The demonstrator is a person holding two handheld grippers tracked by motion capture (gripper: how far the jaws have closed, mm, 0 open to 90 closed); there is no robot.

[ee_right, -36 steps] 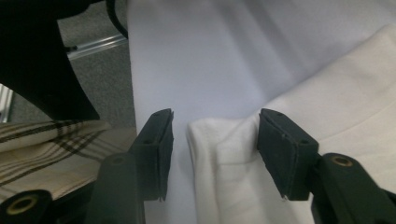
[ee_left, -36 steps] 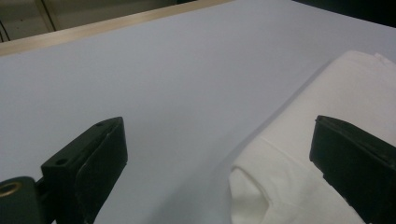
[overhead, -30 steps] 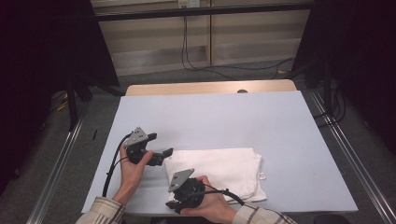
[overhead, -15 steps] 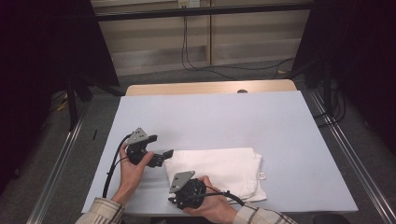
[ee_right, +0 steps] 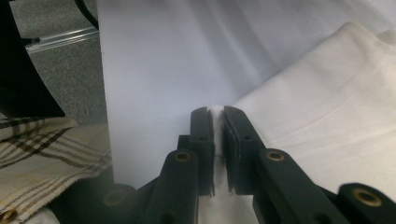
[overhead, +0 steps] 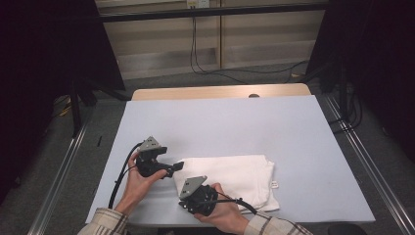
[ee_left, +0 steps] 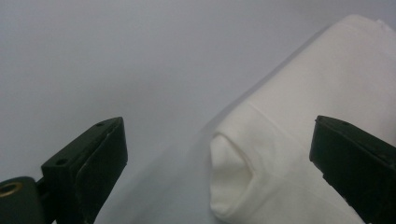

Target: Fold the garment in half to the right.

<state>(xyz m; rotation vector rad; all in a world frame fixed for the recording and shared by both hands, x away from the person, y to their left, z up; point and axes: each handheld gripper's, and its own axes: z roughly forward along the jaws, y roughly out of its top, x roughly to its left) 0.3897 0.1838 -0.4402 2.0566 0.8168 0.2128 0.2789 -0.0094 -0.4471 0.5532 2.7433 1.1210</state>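
A pale blue table cover (overhead: 235, 122) spreads under both hands, laid over a wooden tabletop (overhead: 220, 92) whose far edge shows beyond it. On the cover lies a folded white cloth (overhead: 240, 176) — a garment by the look of its hems, with a small label (overhead: 274, 184) at its right edge.

The right gripper (overhead: 198, 198) sits at the near left corner of the cloth, held by a hand in a plaid sleeve (overhead: 274, 226). Its jaws have just been closing, and in the right gripper view (ee_right: 218, 116) they stand nearly together with a thin ridge of white fabric pinched between the pads; the rest of the cloth runs away to the right of the fingers (ee_right: 236, 140), bare cover to their left.

The left gripper (overhead: 173, 168) points at the cloth's far left corner. In the left gripper view its jaws stand wide apart — one finger (ee_left: 100, 163) over bare cover, the other (ee_left: 355, 158) over the cloth — and the rolled fold at the cloth's corner (ee_left: 231, 177) lies between them, touched by neither. A black cable (overhead: 120, 176) trails from this gripper back past the wrist.
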